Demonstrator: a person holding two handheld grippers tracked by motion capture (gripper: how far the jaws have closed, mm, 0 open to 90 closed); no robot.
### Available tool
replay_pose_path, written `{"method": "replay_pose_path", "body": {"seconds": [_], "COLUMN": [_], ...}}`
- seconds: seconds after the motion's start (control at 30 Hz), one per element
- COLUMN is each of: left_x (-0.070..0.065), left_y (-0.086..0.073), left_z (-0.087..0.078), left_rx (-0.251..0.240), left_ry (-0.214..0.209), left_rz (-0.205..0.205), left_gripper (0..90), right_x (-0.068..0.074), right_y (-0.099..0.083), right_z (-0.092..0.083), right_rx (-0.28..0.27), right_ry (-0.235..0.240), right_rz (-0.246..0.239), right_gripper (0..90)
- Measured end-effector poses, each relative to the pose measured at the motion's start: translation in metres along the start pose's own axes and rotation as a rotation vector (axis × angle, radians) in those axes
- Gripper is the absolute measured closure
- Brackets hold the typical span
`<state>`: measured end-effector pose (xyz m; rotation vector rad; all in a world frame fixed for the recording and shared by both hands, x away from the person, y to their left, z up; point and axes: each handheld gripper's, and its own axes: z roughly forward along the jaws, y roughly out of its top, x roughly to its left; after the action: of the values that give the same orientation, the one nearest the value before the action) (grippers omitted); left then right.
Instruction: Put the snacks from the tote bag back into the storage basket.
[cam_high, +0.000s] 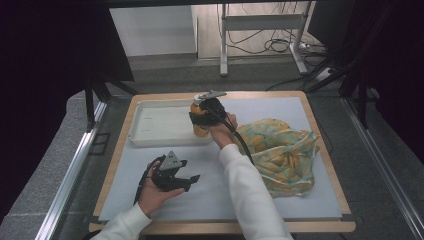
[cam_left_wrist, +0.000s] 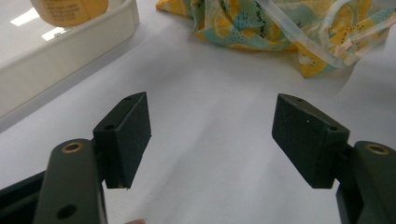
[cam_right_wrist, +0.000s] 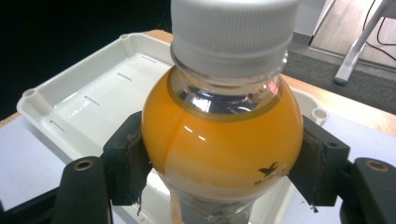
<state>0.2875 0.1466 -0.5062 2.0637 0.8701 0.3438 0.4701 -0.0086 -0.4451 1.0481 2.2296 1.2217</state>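
Bottle (cam_right_wrist: 222, 140), round, glossy, ribbed-capped.

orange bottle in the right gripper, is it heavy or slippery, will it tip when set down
The bottle looks nearly full of juice, so probably heavy for its size. Its smooth, glossy, rounded shoulder may slip between the right gripper pads. Tall and narrow, it could tip if released tilted over the tray.

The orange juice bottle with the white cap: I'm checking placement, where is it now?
In the high view, the orange juice bottle with the white cap is clamped in the right gripper, over the right end of the white plastic tray.
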Motion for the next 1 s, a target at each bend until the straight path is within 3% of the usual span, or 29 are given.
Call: {"method": "replay_pose_path", "body": {"seconds": [0.43, 0.9, 1.0], "left_x": [0.001, -0.001, -0.001], "left_y": [0.000, -0.001, 0.000], "left_z": [0.000, 0.001, 0.001], "left_rx": [0.004, 0.005, 0.006], "left_ry": [-0.002, -0.006, -0.012], "left_rz": [0.002, 0.006, 0.016], "left_gripper": [28.0, 27.8, 27.5], "right_x": [-0.001, -0.002, -0.002], "right_y": [-0.010, -0.013, -0.013], "right_z": [0.009, 0.006, 0.005], "right_rx": [0.062, 0.075, 0.075], "right_ry": [-0.006, 0.004, 0.007], "right_rz": [-0.021, -0.030, -0.028], "right_gripper": [30.0, 28.9, 24.4]}}
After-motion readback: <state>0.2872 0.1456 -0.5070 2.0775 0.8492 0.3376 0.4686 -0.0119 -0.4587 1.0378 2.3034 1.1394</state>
